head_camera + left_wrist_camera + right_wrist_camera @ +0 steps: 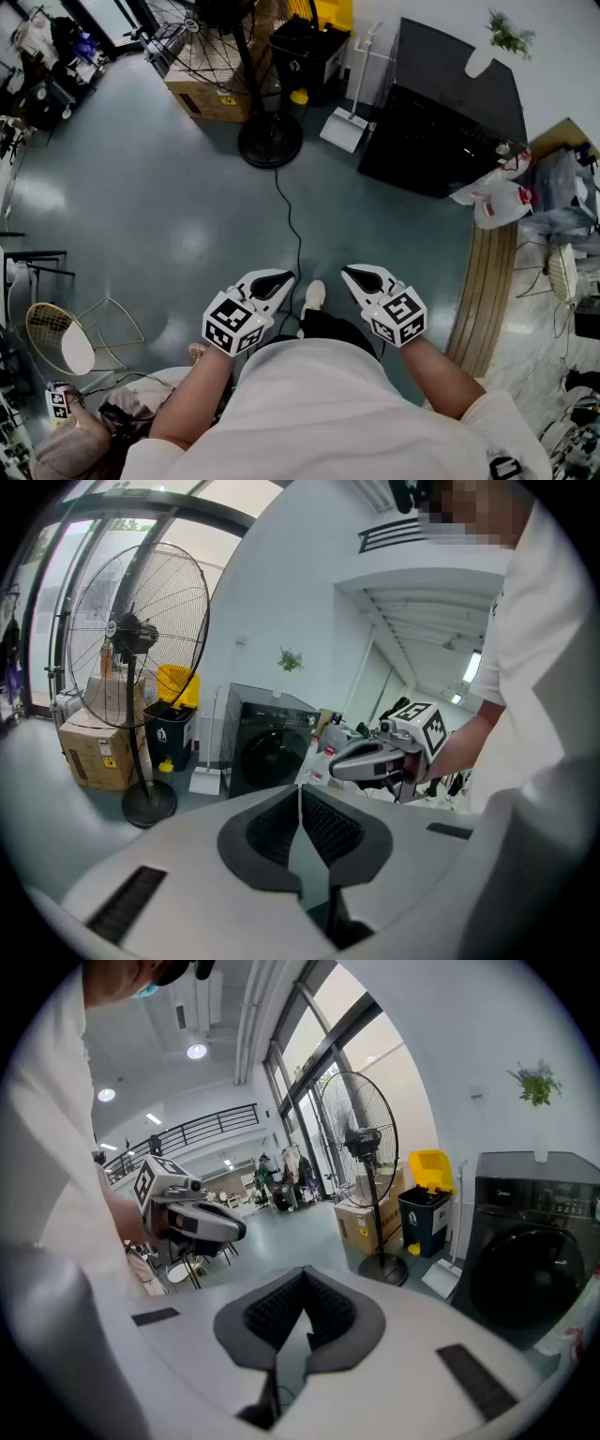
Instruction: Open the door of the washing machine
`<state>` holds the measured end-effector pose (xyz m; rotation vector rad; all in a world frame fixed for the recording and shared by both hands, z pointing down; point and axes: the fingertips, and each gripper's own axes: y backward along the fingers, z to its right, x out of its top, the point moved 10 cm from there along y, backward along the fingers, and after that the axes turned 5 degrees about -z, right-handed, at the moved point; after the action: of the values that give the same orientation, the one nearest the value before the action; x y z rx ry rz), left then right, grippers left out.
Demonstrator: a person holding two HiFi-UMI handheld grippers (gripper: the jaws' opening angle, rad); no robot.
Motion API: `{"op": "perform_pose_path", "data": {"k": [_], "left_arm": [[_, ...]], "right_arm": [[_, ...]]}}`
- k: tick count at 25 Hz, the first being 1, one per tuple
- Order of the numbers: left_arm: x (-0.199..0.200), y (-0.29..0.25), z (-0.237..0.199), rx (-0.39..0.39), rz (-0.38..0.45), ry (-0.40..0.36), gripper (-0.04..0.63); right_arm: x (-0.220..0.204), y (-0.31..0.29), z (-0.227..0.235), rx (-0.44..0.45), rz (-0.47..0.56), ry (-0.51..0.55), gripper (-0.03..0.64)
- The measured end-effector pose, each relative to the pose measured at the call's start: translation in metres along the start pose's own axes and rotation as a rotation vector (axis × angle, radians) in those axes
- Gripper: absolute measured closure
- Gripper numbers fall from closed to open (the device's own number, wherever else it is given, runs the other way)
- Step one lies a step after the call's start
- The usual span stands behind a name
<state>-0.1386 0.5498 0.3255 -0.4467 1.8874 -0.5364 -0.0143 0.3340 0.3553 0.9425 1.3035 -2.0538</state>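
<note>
The dark washing machine stands against the far wall, up and to the right of us in the head view. Its round door sits flush in the front, closed. Just left of the machine we see a white dustpan, then a pedestal fan and a cardboard box; plastic bags lie at its right. We hold both tongs close to our body, well apart from the machine. The left gripper has its jaws pressed together on nothing, and the right gripper is likewise closed and empty.
</note>
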Motion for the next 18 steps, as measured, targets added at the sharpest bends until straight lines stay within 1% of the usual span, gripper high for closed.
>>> {"op": "perform_pose_path", "data": {"k": [4,7,10,13,16,18], "left_arm": [[0.035,-0.038,-0.023,-0.003,0.016,-0.042,0.572],[0.057,-0.063,-0.030,-0.034,0.014,-0.075,0.572],[0.076,-0.086,-0.036,-0.075,0.003,-0.113,0.571],[0.093,-0.108,-0.044,-0.117,-0.029,-0.162,0.571],[0.109,-0.131,-0.050,-0.144,-0.052,-0.203,0.571],[0.122,-0.149,-0.056,-0.162,-0.055,-0.228,0.571]], "right_arm": [[0.017,-0.006,0.040,-0.021,0.022,0.003,0.611],[0.020,0.000,0.053,-0.055,0.029,-0.010,0.611],[0.015,0.007,0.064,-0.104,0.029,-0.039,0.611],[0.010,0.011,0.075,-0.154,0.031,-0.091,0.611],[0.008,0.019,0.085,-0.201,0.031,-0.125,0.609],[0.009,0.025,0.096,-0.249,0.042,-0.138,0.607]]}}
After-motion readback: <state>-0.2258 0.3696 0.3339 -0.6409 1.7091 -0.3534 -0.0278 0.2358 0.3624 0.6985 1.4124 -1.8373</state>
